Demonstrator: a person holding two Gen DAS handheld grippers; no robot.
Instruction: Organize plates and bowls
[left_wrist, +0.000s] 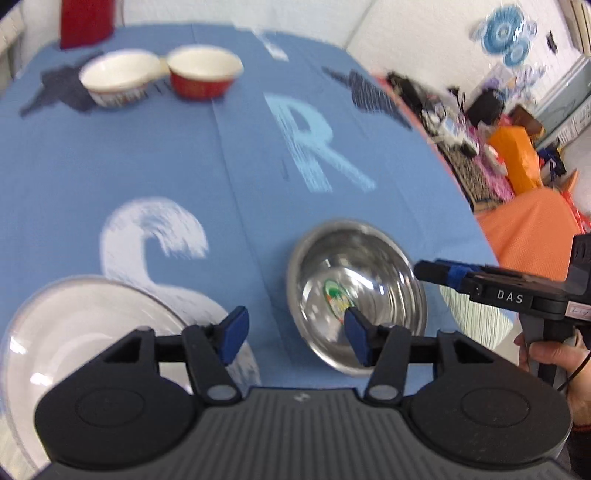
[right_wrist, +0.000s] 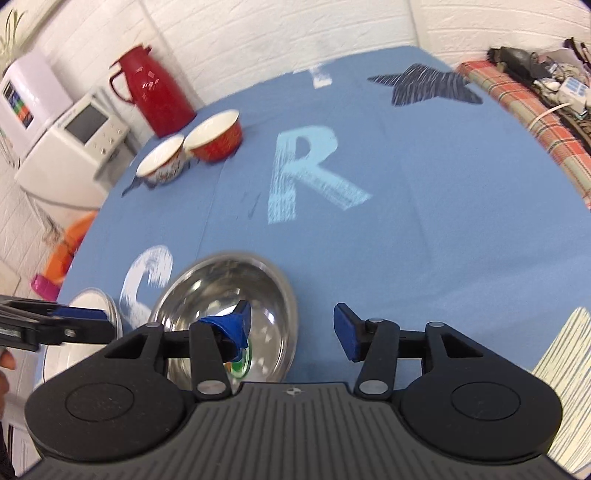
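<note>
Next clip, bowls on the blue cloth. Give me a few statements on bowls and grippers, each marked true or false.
1. Both grippers are open and hold nothing. True: left gripper, right gripper.
2. The steel bowl holds food. False: it is empty, with only a sticker inside.
3. The red bowl and white bowl sit side by side at the far end. True.
4. The red jug lies on its side. False: it stands upright.

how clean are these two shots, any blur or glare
Left wrist view: motion blur smears the steel bowl, the two far bowls and the tablecloth lettering; glare streaks the glass plate. Right wrist view: sharper, mild blur, steel bowl mirrors its surroundings. Both bend edges, fisheye.
</note>
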